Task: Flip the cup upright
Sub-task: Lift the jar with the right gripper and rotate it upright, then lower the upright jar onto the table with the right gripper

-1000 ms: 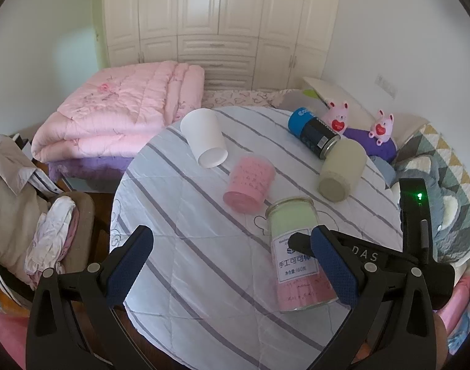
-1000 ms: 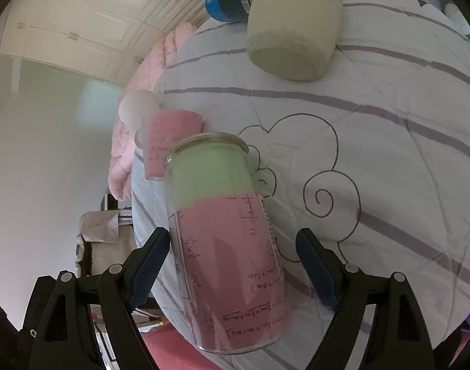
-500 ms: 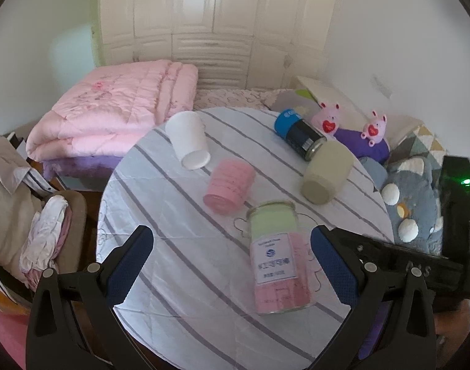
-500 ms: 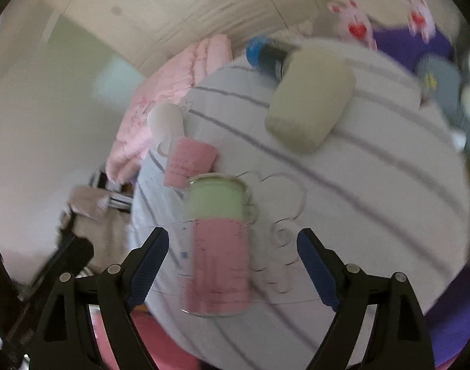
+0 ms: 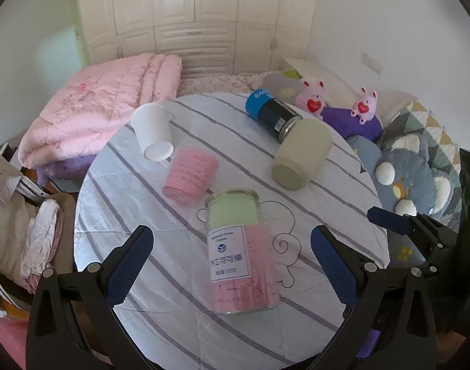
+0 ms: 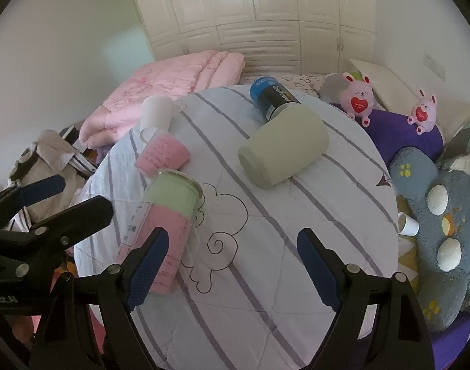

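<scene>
Tools: left tool and right tool, blue-padded, spread wide, holding nothing. Between the left tool's fingers, a glass jar with green and pink contents lies on the striped quilted tabletop. Beyond lie a pink cup, a white cup, a matte beige cylinder and a blue-capped can, all on their sides

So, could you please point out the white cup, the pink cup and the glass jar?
white cup (image 5: 151, 129), left wrist view, its side.
pink cup (image 5: 191, 174), left wrist view, its side.
glass jar (image 5: 238, 252), left wrist view, its label.
</scene>
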A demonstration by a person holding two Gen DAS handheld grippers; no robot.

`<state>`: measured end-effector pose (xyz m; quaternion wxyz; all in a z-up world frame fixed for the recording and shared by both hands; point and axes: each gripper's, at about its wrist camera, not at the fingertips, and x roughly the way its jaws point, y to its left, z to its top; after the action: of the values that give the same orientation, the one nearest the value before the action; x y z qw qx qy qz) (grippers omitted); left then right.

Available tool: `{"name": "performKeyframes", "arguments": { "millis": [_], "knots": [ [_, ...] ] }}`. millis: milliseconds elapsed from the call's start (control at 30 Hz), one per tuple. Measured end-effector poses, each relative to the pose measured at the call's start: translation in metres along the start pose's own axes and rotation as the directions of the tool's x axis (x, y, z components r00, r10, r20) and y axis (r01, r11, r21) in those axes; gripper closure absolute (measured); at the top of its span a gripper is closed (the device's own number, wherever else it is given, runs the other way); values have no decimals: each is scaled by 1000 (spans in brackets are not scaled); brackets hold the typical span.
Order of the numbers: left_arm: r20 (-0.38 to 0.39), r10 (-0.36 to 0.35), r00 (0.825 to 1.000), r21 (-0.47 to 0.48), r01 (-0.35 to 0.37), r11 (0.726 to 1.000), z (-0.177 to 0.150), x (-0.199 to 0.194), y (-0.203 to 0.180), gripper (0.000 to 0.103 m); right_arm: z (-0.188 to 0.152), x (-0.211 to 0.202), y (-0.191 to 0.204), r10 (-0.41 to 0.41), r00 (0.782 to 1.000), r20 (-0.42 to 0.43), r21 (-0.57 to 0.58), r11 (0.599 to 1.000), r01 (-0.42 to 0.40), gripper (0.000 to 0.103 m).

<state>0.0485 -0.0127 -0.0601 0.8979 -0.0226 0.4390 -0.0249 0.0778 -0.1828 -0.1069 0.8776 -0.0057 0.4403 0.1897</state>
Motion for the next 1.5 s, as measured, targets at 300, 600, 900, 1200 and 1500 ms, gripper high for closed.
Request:
{"name": "performKeyframes", "arguments": {
  "millis": [300,600,900,1200,1500],
  "knots": [
    [-107,14,994,-10,-16,1000,6,33,-6,0,-3,9,-14,42,999,-18,24,999,-42,16],
    [-283,17,959,-94,-45,995,11,86,0,0,-3,30,-25,79,995,-64,24,997,-77,16],
    [-360,47,932,-65,-75,995,18,120,-11,0,2,53,-38,115,987,-112,32,993,-112,16],
    [-389,54,920,-42,-77,996,21,134,-9,14,2,69,-40,137,979,-149,48,990,-132,16],
    [-383,45,923,-22,-58,998,19,137,-9,32,0,70,-42,142,975,-173,60,989,-133,16]
  ]
}}
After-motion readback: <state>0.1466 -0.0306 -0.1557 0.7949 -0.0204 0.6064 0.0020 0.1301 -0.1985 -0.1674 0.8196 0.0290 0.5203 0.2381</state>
